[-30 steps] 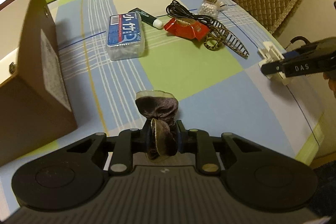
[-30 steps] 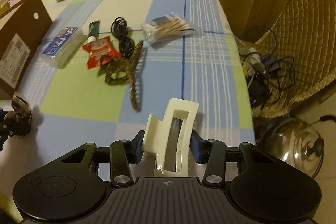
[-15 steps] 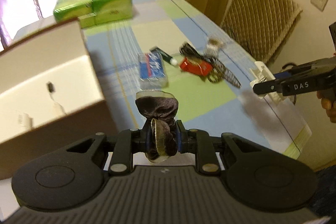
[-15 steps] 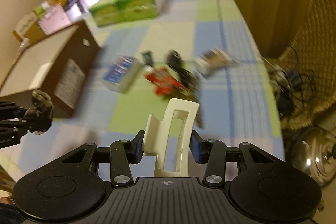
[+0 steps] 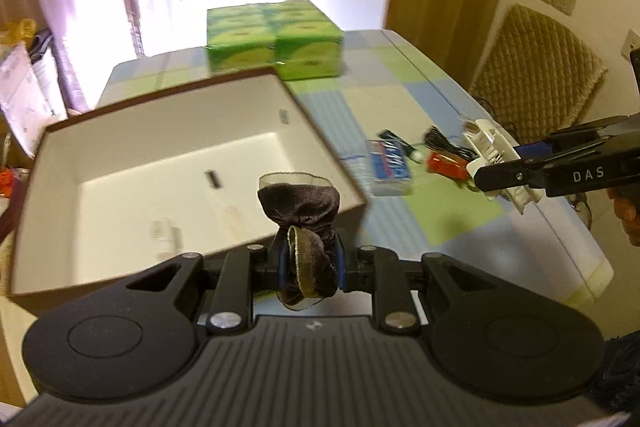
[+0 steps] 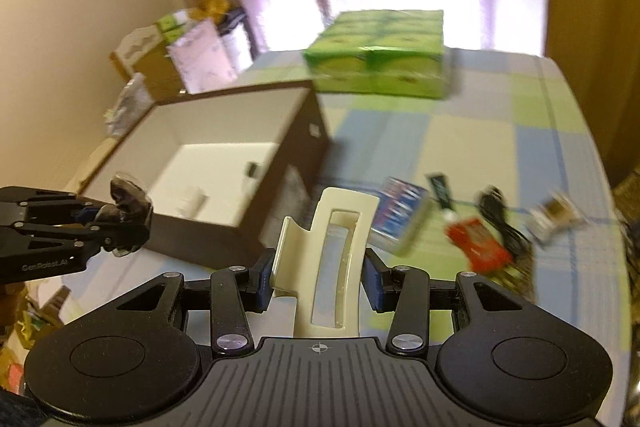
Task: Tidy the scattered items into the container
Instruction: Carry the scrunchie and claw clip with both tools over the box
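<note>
Now the left gripper (image 5: 308, 263) squeezes a brown scrunchie (image 5: 300, 211) near the box (image 5: 320, 143) edge, maybe just outside; the right gripper (image 6: 318, 279) pinches a white hair clip (image 6: 328, 251) over open table (image 6: 500, 131).

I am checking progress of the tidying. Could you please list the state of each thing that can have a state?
left gripper: shut on the dark scrunchie, held up near the box rim.
right gripper: shut on the cream hair claw, in the air.
brown box: open, a few small items inside.
blue-label pack: lying on the table, not yet tidied.
red packet: lying on the table.
</note>
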`<state>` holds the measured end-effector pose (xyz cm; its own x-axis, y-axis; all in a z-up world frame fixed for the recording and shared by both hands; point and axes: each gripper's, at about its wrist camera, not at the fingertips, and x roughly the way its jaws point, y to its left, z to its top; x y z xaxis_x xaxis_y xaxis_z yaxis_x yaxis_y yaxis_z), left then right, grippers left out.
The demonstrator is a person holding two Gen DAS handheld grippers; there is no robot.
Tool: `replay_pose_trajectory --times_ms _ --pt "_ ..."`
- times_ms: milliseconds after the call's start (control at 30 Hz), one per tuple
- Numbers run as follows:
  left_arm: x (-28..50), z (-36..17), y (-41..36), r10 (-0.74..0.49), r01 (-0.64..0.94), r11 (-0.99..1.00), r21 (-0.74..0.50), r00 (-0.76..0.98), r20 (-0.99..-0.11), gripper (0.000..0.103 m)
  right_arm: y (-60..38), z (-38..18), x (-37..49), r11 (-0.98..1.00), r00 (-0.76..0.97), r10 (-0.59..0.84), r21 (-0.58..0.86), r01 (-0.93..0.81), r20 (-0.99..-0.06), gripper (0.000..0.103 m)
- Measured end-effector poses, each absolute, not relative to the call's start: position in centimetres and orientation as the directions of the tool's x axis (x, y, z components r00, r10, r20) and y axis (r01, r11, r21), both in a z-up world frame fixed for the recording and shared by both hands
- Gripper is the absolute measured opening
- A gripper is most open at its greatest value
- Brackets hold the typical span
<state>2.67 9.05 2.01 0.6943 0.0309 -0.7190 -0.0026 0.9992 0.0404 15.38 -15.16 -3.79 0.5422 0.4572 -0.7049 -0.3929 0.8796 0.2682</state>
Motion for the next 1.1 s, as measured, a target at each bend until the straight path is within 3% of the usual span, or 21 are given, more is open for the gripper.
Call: replay_pose_trajectory --times_ms 433,1100 --pt "3.2 3.9 19.6 0.158 -0.095 0.987 0.128 0.685 -0.711 0.018 -3.8 -3.3 20.5 0.826 0.530 0.518 0.234 -0.512 -0.671 0.047" --pt "8.2 -1.2 28.3 0.083 -0.083 0.995 0.050 0.465 -0.881 0.018 5.9 -9.0 26.4 0.825 0.394 0.457 0.214 -0.524 -0.798 0.047"
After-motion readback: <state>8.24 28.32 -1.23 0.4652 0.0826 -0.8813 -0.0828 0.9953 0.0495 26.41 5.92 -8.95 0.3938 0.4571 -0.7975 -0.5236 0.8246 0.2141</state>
